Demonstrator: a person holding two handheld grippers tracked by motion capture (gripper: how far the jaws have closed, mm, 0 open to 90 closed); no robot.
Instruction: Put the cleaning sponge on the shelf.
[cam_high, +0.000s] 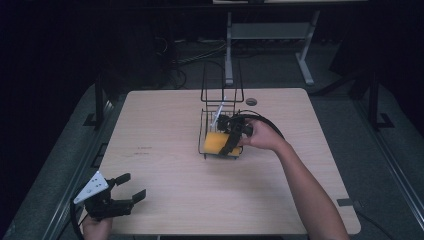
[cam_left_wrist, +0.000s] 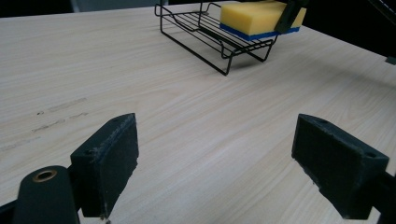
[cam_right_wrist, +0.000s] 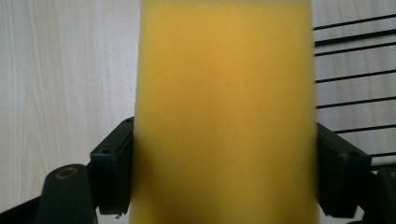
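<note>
A yellow sponge (cam_high: 212, 142) with a blue underside (cam_left_wrist: 252, 16) lies in the low tray of a black wire rack (cam_high: 221, 95) at the table's middle. My right gripper (cam_high: 226, 144) is shut on the sponge, one jaw on each side of it. In the right gripper view the sponge (cam_right_wrist: 224, 84) sits squeezed between the two pads (cam_right_wrist: 112, 168), with the rack's wires (cam_right_wrist: 355, 60) to the right. My left gripper (cam_high: 133, 185) is open at the table's front left corner, holding nothing. In the left gripper view its jaws (cam_left_wrist: 215, 163) stand wide apart over bare wood, with the rack (cam_left_wrist: 201, 35) far ahead.
A thin white item (cam_high: 220, 112) leans in the rack's taller back section. The pale wooden table (cam_high: 165, 200) has a round cable hole (cam_high: 251, 101) near its far edge. Beyond it stand a grey table frame (cam_high: 229, 55) and cables on a dark floor.
</note>
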